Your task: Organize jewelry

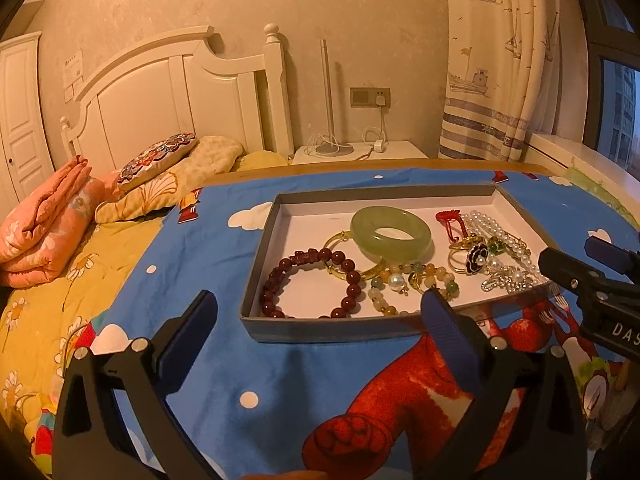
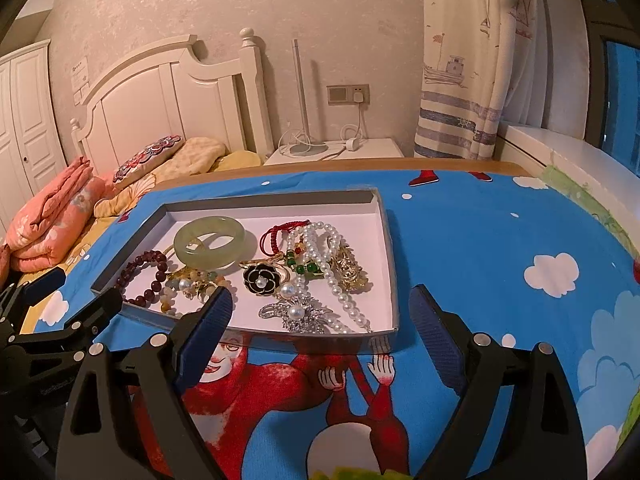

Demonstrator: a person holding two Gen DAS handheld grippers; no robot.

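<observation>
A shallow grey tray with a white floor lies on the blue cartoon cloth and holds the jewelry. Inside are a green jade bangle, a dark red bead bracelet, a mixed pale bead bracelet, a red cord, a pearl necklace, a black flower brooch and a silver pearl brooch. My left gripper hovers open just before the tray's near wall. My right gripper is open over the tray's near right corner, empty.
The blue cloth covers a table with a wooden far edge. A bed with folded orange bedding lies to the left. A white nightstand with a lamp and cables stands behind; a curtain and windowsill are at right.
</observation>
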